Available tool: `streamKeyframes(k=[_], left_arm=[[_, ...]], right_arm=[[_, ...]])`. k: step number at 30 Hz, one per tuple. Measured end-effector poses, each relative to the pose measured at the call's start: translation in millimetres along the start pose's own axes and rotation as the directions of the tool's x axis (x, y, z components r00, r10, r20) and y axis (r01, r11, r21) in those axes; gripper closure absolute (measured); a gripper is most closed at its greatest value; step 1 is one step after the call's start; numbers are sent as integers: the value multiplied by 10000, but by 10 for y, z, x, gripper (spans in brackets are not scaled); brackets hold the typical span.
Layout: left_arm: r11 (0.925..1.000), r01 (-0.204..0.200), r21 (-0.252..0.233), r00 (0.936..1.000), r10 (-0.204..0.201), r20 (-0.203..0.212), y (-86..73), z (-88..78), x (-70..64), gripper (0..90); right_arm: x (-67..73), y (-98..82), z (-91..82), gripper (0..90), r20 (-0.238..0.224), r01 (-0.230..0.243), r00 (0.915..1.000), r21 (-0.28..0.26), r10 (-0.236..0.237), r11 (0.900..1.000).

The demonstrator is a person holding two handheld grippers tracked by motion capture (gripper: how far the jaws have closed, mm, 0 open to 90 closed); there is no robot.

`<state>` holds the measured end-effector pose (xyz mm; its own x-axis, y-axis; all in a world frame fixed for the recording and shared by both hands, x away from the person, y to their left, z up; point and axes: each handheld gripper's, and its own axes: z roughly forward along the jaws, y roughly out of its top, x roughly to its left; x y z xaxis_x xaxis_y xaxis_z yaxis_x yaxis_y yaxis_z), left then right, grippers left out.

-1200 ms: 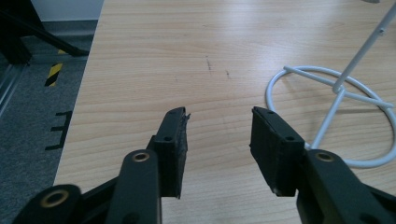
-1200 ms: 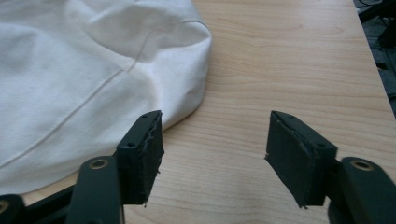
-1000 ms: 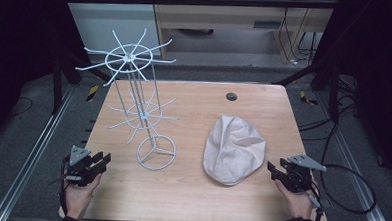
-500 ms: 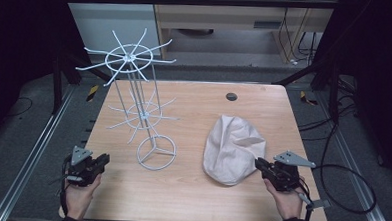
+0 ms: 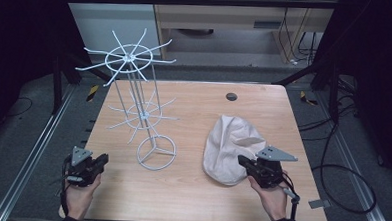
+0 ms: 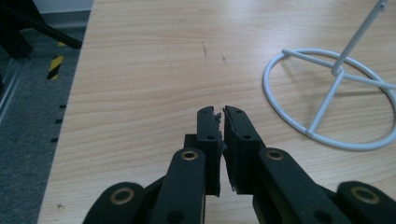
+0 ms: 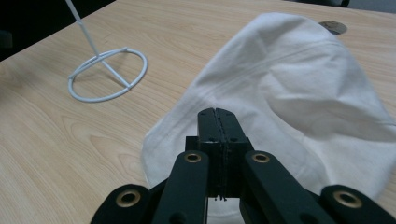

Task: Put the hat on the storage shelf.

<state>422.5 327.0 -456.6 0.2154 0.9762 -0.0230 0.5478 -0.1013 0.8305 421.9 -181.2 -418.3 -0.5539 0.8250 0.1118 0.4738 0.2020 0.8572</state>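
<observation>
Currently, with the right claw (image 7: 218,122) pressed together and empty above the near edge of the white cap (image 7: 299,88) on the tabletop (image 5: 190,190), the cap could be shoved instead of gripped.

The light wooden surface (image 5: 190,190) carries a white wire rack (image 5: 134,108), its ring base standing left of centre. A crumpled white cloth cap (image 5: 230,147) lies toward the right edge. A small dark round disc (image 5: 231,96) sits near the far edge.
</observation>
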Motion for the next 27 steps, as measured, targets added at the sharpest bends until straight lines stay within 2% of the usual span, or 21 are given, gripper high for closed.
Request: streamKeyframes(k=[7, 10, 11, 13, 14, 21, 23, 27], left_arm=[[10000, -10, 40, 10000, 10, -84, 1, -5, -1, 890], [10000, -3, 49, 9999, 4, -151, 4, -9, 4, 893], [10000, 9, 45, 9998, -8, -182, 4, -13, 6, 894], [10000, -5, 59, 9998, 6, -215, 4, -14, 8, 894], [10000, 4, 55, 9997, -2, -226, 5, -13, 10, 894], [9999, -80, 94, 9996, 82, -257, 7, 2, -4, 894], [9999, -97, 75, 9997, 99, -232, 10, -5, -3, 893], [9999, -74, 90, 9997, 77, -237, 9, -5, 10, 891]], right_arm=[[193, 116, 254, 900, -556, 357, 9979, 232, -344, 9991], [282, 151, 397, 900, -720, 540, 9961, 415, -509, 9977], [329, 160, 492, 900, -811, 666, 9947, 500, -624, 9965], [347, 162, 524, 900, -822, 660, 9947, 553, -613, 9963], [389, 159, 606, 900, -846, 697, 9944, 706, -636, 9951], [443, 100, 758, 899, -902, 722, 9939, 1063, -627, 9917], [434, 49, 808, 896, -804, 677, 9952, 1463, -564, 9869], [415, 10, 824, 895, -821, 624, 9954, 1736, -486, 9828]])
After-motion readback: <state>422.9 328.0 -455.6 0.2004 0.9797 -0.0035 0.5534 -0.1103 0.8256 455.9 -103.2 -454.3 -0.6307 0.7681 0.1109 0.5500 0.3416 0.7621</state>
